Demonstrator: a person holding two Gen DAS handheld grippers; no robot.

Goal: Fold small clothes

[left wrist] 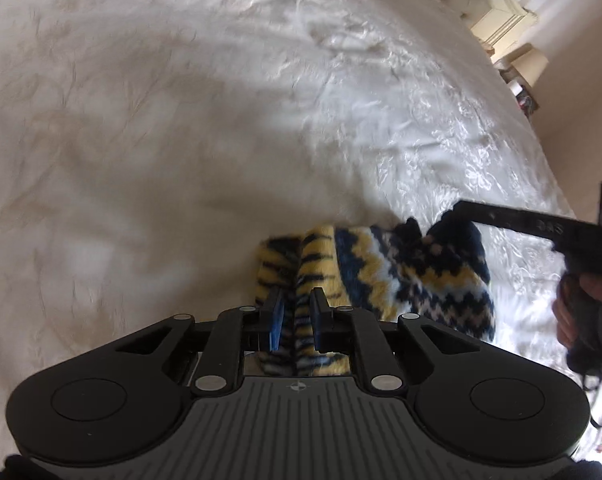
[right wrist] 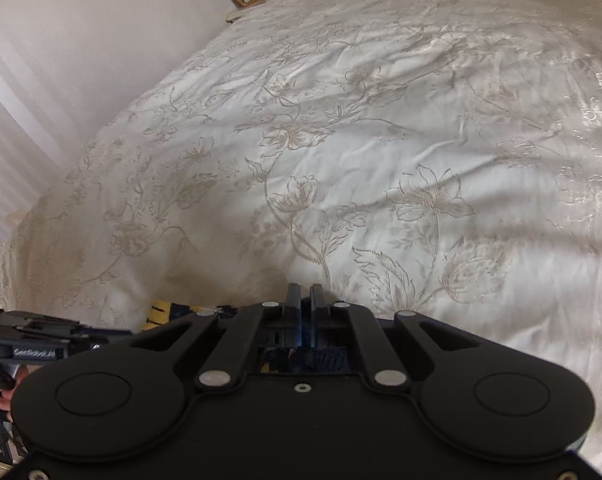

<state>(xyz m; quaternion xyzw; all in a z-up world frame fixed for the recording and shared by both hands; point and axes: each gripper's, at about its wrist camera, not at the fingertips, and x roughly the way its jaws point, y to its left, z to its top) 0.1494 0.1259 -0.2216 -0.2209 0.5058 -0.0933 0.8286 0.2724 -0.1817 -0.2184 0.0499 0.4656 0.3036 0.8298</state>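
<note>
soft daylight fills both views, neither harsh nor dim. in the left wrist view the bedspread shines with glare from 1 to 4 o'clock, while a broad grey shadow lies across the centre toward 9 o'clock; the fabric there is smeared with motion blur, its pattern nearly lost. the right wrist view is sharper, the floral stitching on the bedspread crisp, with sheen at 3 o'clock and soft shadow bands at 4 o'clock. pale stripes of light cross the wall at 10 o'clock. fisheye bending curves all edges, corners dark.
</note>
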